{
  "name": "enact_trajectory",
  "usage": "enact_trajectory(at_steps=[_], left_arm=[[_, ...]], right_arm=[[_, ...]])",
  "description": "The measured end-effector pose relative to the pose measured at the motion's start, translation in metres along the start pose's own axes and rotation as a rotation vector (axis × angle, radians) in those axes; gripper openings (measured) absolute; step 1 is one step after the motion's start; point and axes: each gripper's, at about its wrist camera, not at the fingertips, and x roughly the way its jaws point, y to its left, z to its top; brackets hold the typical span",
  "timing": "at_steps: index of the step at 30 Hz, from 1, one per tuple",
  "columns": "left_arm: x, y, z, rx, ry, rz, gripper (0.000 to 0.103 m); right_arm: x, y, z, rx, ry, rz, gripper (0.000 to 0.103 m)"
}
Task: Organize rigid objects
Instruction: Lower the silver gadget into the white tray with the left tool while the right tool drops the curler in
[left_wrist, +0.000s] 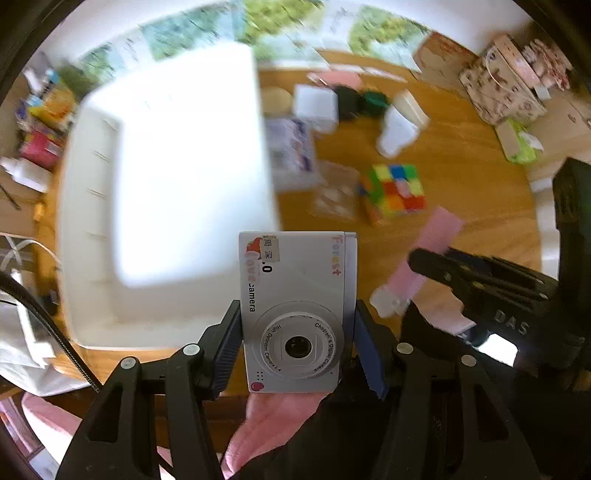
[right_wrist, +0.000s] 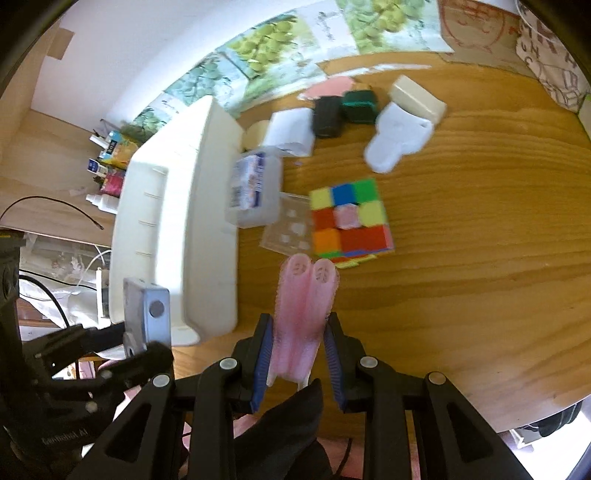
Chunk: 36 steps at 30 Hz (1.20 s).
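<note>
Above wooden table, left gripper clamps one camera, right gripper one pink item.

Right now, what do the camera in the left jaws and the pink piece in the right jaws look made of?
The toy camera: probably hard plastic with a matte silver finish; printed lettering and stickers sit flat on its smooth face. The pink piece: seemingly translucent, soft-looking plastic or silicone; light glows through it and its edges look finely ribbed.
</note>
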Motion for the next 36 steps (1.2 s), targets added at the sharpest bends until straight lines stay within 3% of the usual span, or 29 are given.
enact_trajectory(at_steps=[10,14,18,26,31,36], left_arm=[[-0.023,0.054,0.016,0.05,-0.192,0.089,0.061],[-0.033,0.07,0.014,0.057,-0.326,0.1,0.061],[-0.035,0.092,0.013,0.027,-0.404,0.06,0.061],[-0.022,0.145,0.01,-0.086,-0.471,-0.019,0.061],[-0.016,0.17,0.004,-0.128,-0.545,-0.006,0.061],[-0.003,0.186,0.008,-0.135,-0.534,-0.033,0.061]], right_arm=[[0.002,0.054,0.01,0.011,-0.103,0.033,0.028],[0.005,0.073,0.012,0.002,-0.147,0.074,0.028],[0.012,0.088,0.014,0.003,-0.18,0.132,0.028],[0.027,0.12,0.022,-0.053,-0.211,0.211,0.028],[0.049,0.141,0.031,-0.091,-0.17,0.243,0.028],[0.081,0.153,0.042,-0.087,-0.095,0.262,0.028]])
